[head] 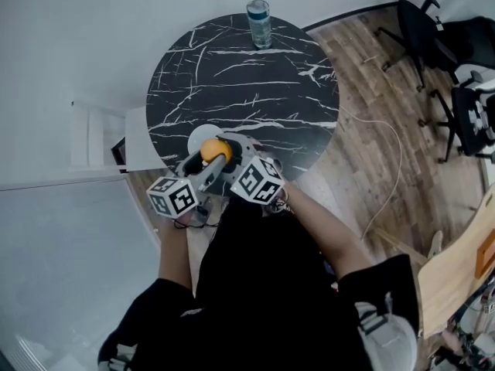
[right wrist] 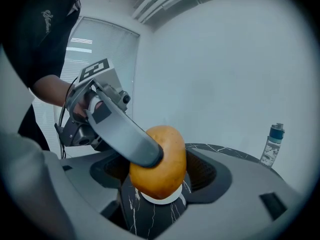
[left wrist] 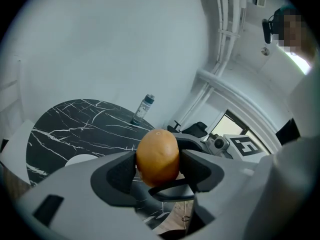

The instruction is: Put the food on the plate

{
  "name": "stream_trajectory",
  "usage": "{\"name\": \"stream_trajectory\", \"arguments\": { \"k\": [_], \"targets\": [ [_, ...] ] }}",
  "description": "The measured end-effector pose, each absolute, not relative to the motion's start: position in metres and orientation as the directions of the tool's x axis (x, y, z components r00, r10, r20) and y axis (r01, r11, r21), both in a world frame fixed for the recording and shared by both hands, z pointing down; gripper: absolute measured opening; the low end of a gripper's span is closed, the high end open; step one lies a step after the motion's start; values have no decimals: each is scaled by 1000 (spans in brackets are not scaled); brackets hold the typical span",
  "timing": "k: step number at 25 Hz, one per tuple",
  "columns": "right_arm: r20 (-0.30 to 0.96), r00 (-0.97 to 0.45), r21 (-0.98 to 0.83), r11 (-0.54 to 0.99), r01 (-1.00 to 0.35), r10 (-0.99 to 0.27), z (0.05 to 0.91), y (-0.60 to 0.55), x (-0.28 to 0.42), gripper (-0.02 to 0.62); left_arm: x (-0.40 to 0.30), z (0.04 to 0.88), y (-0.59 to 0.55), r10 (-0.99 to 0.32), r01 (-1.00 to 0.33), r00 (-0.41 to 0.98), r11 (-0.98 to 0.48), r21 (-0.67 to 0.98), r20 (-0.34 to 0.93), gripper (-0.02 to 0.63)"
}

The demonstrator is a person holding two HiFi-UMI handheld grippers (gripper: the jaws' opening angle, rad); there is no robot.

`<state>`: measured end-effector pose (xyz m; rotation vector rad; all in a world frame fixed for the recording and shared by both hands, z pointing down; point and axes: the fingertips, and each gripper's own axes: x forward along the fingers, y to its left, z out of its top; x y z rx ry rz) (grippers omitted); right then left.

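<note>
A water bottle [head: 259,23] stands upright at the round marbled bench's [head: 255,91] far edge; office chairs [head: 421,29] sit on the wood floor [head: 371,130].

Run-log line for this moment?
left gripper: shut on orange food | right gripper: shut on it | place: above white plate, not down

Round black bench [head: 255,91], marble look w/ white veins. Near edge: white plate [head: 196,137], mostly covered from above, prob. flat on the top. Far edge: clear bottle [head: 259,23] w/ bluish cap, upright, well apart from plate.
</note>
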<state>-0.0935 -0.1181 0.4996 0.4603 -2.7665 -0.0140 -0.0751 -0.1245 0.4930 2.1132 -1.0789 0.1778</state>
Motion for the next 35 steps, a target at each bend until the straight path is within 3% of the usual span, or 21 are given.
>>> {"name": "stream_trajectory", "arguments": {
  "k": [13, 23, 24, 26, 28, 35],
  "targets": [
    [401, -873, -10, 952, -306, -276, 537, -119, -114, 333, -114, 521, -139, -657, -780, 590, -316, 540, 469, 267],
    [436, -842, -20, 932, -362, -318, 551, -128, -97, 331, -152, 529, -146, -673, -875, 482, -333, 353, 560, 267],
    [438, -834, -12, 925, -379, -335, 552, -131, -94, 302, -155, 531, -146, -671, -884, 467, -338, 324, 575, 267],
    [448, -802, 25, 902, -430, -395, 554, -140, -84, 142, -158, 535, -145, -667, -896, 444, -355, 268, 599, 267],
    [463, -761, 65, 873, -483, -455, 558, -150, -74, 22, -157, 539, -144, -658, -897, 437, -374, 237, 614, 267],
    [474, -739, 41, 851, -524, -478, 561, -163, -66, 7, -152, 564, -138, -602, -884, 462, -369, 286, 652, 267]
  ]
}}
